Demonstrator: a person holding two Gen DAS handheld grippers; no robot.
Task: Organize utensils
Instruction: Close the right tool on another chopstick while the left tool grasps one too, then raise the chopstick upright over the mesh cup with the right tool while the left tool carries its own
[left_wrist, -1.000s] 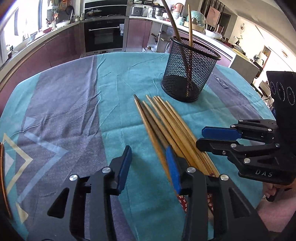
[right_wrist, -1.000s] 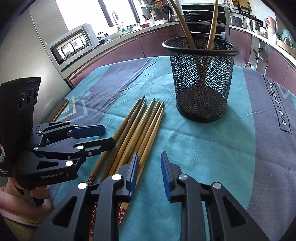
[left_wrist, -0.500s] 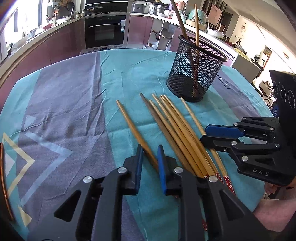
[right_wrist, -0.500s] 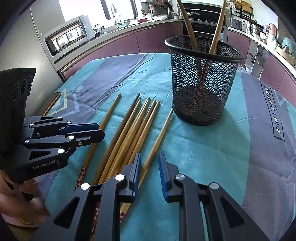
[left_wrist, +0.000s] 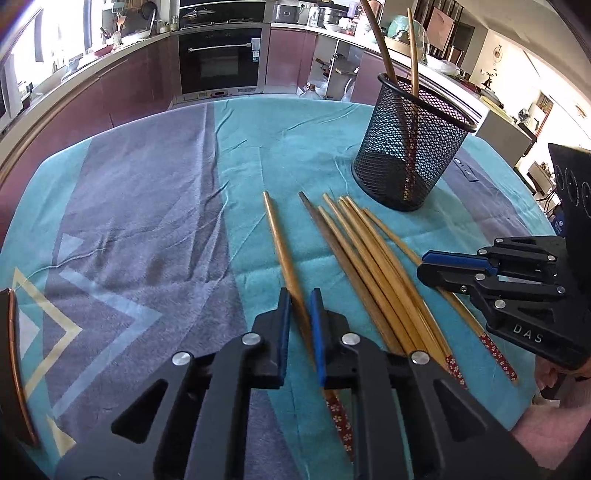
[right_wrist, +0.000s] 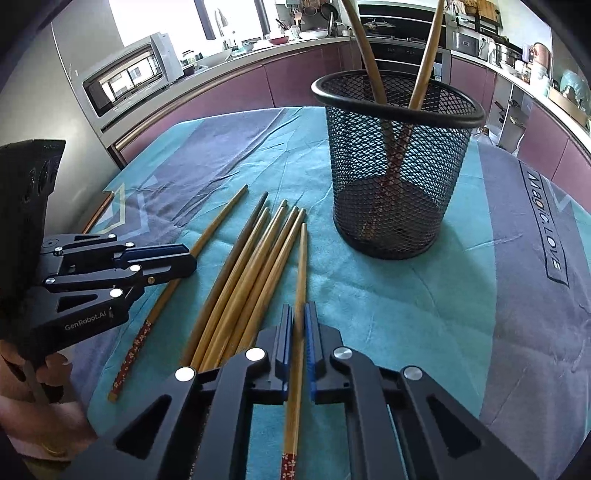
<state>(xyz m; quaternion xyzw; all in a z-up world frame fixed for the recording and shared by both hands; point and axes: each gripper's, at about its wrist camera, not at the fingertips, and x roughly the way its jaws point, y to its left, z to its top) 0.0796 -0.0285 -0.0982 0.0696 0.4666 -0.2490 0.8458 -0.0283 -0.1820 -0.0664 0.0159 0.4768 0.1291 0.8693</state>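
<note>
Several wooden chopsticks (left_wrist: 362, 258) lie bundled on the teal cloth. One chopstick (left_wrist: 280, 243) lies apart on their left, and my left gripper (left_wrist: 298, 295) is closing on it, pads touching its sides. The right wrist view shows that gripper (right_wrist: 190, 260) low over the same stick (right_wrist: 218, 225). Another chopstick (right_wrist: 303, 258) lies apart on the bundle's right, with my right gripper (right_wrist: 299, 310) closing tight on it near its red patterned end. A black mesh cup (left_wrist: 410, 147) (right_wrist: 395, 166) stands beyond the tips, holding two chopsticks upright.
A teal and grey tablecloth (left_wrist: 147, 221) covers the round table. A brown rim (left_wrist: 14, 369) shows at the table's left edge. A person's hands (left_wrist: 546, 424) (right_wrist: 37, 406) hold the grippers. Kitchen counters and an oven stand behind the table.
Both pairs of jaws have narrowed from open to pinching. Two chopsticks now lie apart from the bundle, one on each side, each between a gripper's pads.
</note>
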